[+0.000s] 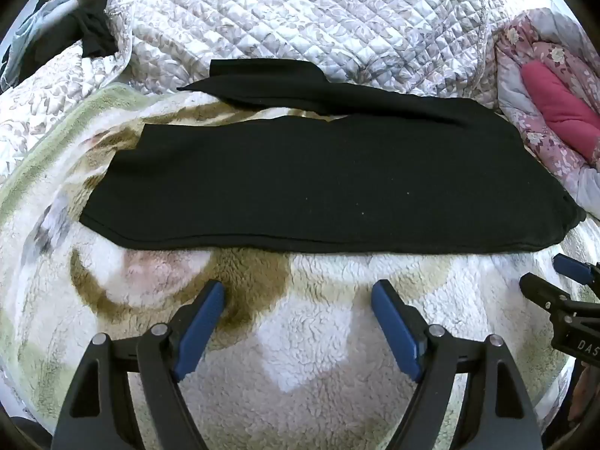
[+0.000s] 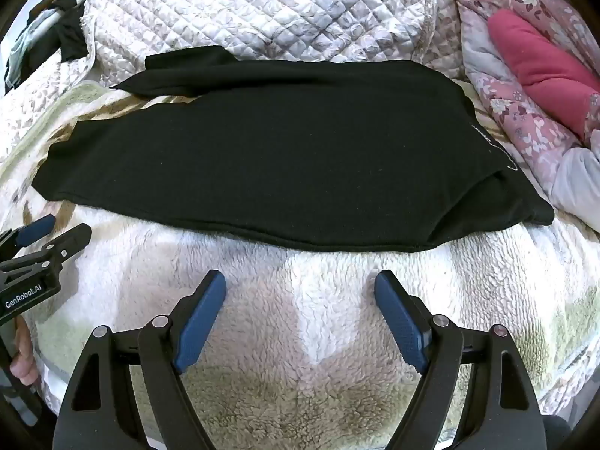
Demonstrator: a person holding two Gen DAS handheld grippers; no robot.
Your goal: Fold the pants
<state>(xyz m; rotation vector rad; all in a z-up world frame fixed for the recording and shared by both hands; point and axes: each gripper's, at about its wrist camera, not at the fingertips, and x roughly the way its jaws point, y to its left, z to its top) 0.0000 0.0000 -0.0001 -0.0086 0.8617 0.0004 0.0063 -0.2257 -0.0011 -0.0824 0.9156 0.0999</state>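
Black pants (image 1: 318,183) lie flat across a fleece blanket (image 1: 311,337), legs to the left and waist to the right; one leg end splays toward the quilt behind. In the right wrist view the same pants (image 2: 285,157) show a waistband fold at the right. My left gripper (image 1: 298,292) hovers open over the blanket just short of the near hem, nothing between its blue pads. My right gripper (image 2: 300,285) is likewise open and empty, a little before the hem. Each gripper shows at the edge of the other's view: the right gripper (image 1: 555,277), the left gripper (image 2: 56,228).
A quilted grey-white bedspread (image 1: 300,15) rises behind the pants. A pink floral comforter (image 1: 543,112) with a magenta lining bunches at the right. Dark clothes (image 1: 86,26) hang at the far left. A hand (image 2: 22,360) grips the left tool's handle.
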